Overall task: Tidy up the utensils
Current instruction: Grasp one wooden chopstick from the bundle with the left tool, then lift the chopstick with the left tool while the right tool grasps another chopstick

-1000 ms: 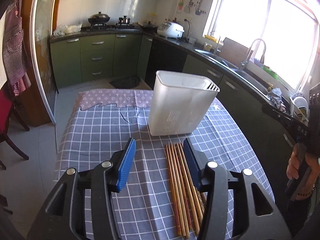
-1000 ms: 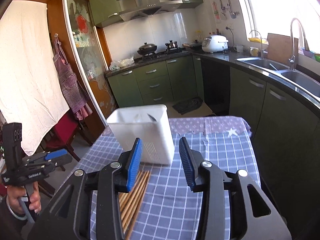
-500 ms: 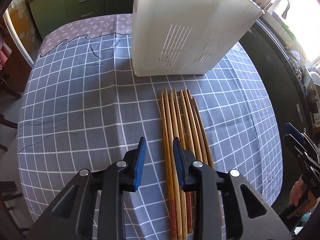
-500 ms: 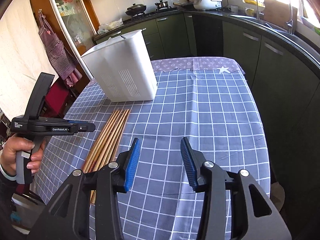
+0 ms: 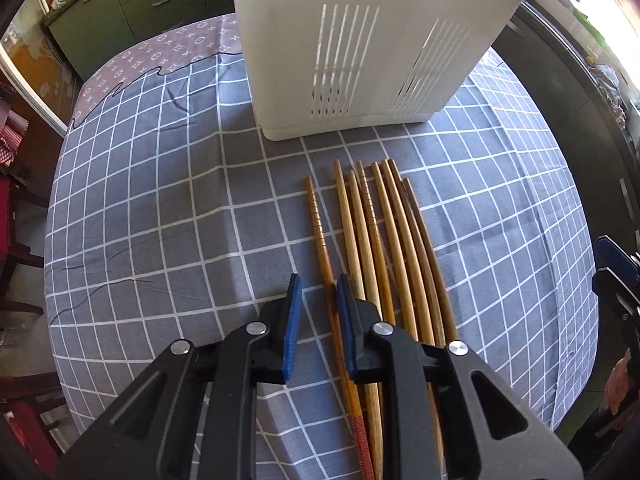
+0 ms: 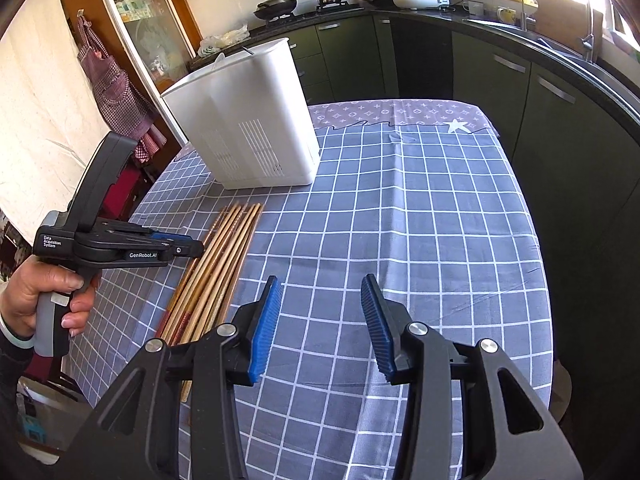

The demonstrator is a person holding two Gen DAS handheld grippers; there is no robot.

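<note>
Several wooden chopsticks lie side by side on the checked tablecloth in front of a white slotted utensil holder. One darker ridged chopstick lies apart on the left of the bundle. My left gripper is low over the cloth, its jaws narrowly open around that chopstick, not closed on it. In the right wrist view the chopsticks, the holder and the left gripper show at left. My right gripper is open and empty above the cloth.
The table has a blue-grey checked cloth with a purple patterned strip at the far end. Green kitchen cabinets run behind and to the right. A red chair stands at the left.
My left gripper dropped down towards the chopsticks and narrowed its jaws around the leftmost one, which now lies apart from the bundle. The right gripper moved slightly closer, still open.
</note>
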